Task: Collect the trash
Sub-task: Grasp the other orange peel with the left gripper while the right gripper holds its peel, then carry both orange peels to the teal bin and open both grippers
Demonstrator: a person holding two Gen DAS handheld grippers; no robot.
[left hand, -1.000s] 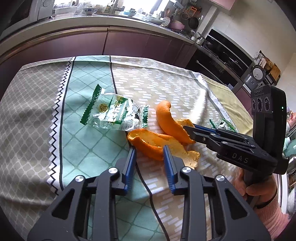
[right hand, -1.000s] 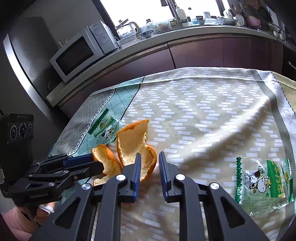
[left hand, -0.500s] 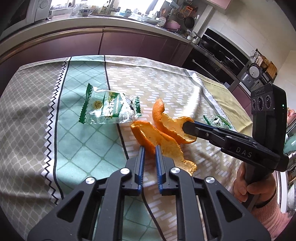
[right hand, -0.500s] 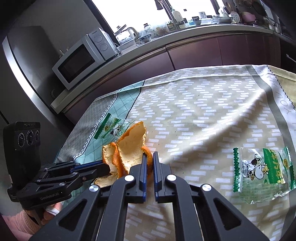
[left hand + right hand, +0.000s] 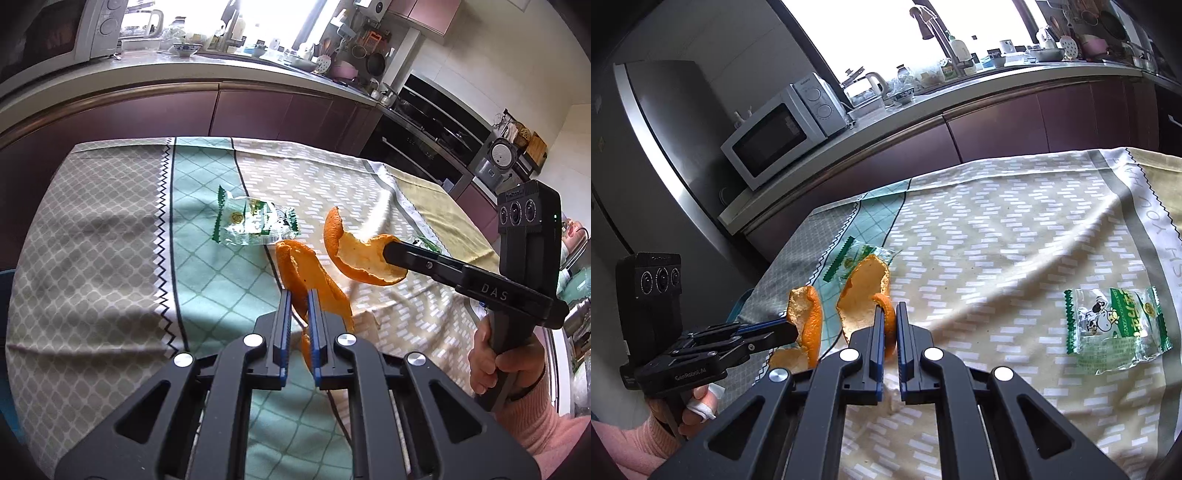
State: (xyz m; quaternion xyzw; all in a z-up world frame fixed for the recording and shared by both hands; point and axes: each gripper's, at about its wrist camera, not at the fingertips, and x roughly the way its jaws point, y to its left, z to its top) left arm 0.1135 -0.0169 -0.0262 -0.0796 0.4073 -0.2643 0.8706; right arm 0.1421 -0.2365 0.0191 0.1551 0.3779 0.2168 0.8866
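Two pieces of orange peel hang above the patterned tablecloth (image 5: pixel 110 240). My left gripper (image 5: pixel 299 300) is shut on the long curled peel (image 5: pixel 295 264), which dangles between its blue pads. My right gripper (image 5: pixel 890 313) is shut on the wider peel (image 5: pixel 862 291). In the left wrist view the right gripper (image 5: pixel 388 252) comes in from the right with its peel (image 5: pixel 345 251). In the right wrist view the left gripper (image 5: pixel 792 331) holds its peel (image 5: pixel 809 321) at the left. One clear green wrapper (image 5: pixel 255 222) lies flat behind the peels, another wrapper (image 5: pixel 1115 328) to the right.
A kitchen counter with dark cabinets (image 5: pixel 258 107) runs behind the table, with a microwave (image 5: pixel 779 129) on it. A fridge (image 5: pixel 665 122) stands at the left. A person's hand (image 5: pixel 495 362) in a pink sleeve grips the right handle. Something blue (image 5: pixel 740 306) shows past the table's left edge.
Both grippers closed on the peels that lay on the cloth and lifted them off it. The two peels have come apart from each other.
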